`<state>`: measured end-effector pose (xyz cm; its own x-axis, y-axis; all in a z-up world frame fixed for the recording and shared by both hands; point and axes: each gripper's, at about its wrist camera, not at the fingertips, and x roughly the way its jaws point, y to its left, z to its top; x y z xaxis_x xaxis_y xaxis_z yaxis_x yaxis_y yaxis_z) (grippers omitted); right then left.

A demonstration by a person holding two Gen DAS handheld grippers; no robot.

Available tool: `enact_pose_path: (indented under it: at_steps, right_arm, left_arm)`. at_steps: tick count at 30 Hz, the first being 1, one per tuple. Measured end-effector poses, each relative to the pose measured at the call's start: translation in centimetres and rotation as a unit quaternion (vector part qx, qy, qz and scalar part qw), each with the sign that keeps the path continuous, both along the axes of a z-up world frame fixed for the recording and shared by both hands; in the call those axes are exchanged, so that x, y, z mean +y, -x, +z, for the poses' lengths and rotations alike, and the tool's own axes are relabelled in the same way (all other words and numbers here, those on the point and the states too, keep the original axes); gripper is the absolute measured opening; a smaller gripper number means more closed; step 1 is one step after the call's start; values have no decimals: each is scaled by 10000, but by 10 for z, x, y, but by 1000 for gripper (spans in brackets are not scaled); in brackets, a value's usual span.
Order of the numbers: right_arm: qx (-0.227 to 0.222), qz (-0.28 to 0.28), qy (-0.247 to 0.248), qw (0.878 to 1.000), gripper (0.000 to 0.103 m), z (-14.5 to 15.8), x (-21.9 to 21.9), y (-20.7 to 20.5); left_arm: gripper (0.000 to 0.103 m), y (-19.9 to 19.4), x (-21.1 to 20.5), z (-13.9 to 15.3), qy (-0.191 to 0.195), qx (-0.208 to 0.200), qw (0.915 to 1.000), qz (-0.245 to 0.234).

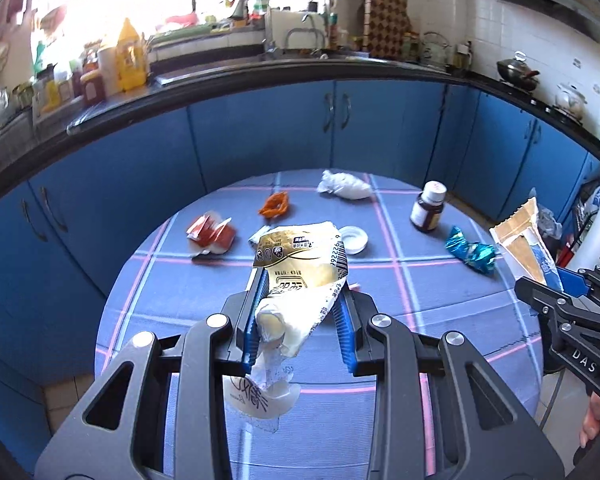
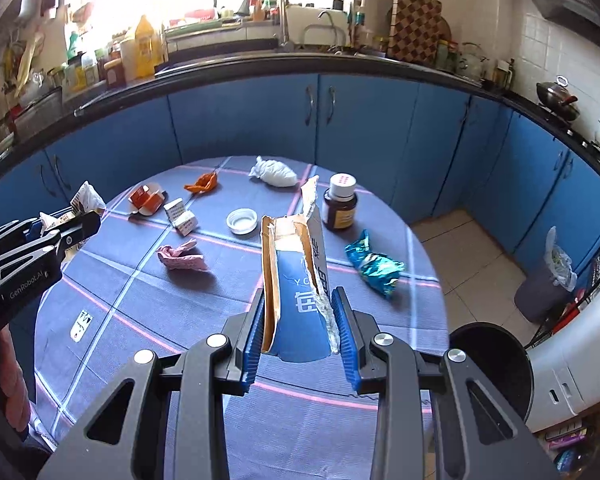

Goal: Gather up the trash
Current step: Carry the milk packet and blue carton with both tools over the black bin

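Crinkled gold-and-white wrapper (image 1: 300,264) is clenched in the left tool (image 1: 300,320); torn blue cardboard carton (image 2: 300,280) is clenched in the right tool (image 2: 300,332), above the checked cloth worktop (image 2: 140,300).

On the table (image 2: 100,344), the cap (image 2: 242,221) lies near the middle, with the bottle (image 2: 340,207) at its 3 o'clock, tissue (image 2: 274,173) at 12, small box (image 2: 181,217) at 9, foil wrapper (image 2: 374,266) at 4

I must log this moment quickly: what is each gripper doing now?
Left gripper: closed on the gold-and-white wrapper.
Right gripper: closed on the torn blue carton.
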<state>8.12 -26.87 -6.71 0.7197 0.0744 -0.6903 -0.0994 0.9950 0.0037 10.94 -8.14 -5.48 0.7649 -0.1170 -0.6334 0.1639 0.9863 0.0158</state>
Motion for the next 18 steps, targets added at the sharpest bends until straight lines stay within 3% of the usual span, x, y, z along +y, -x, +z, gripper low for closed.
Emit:
enact_pose_path:
  at_steps: [7,18]
  right_arm:
    - [-145,-203,-64,9997,32,7,-24,9]
    - [-251,-796,-91,9965,32,7,-82,19]
  left_arm:
    - [33,0,-42,17,-147,-240,9990,-361]
    - [33,-8,-118,17,-203,-142,9936,-1100]
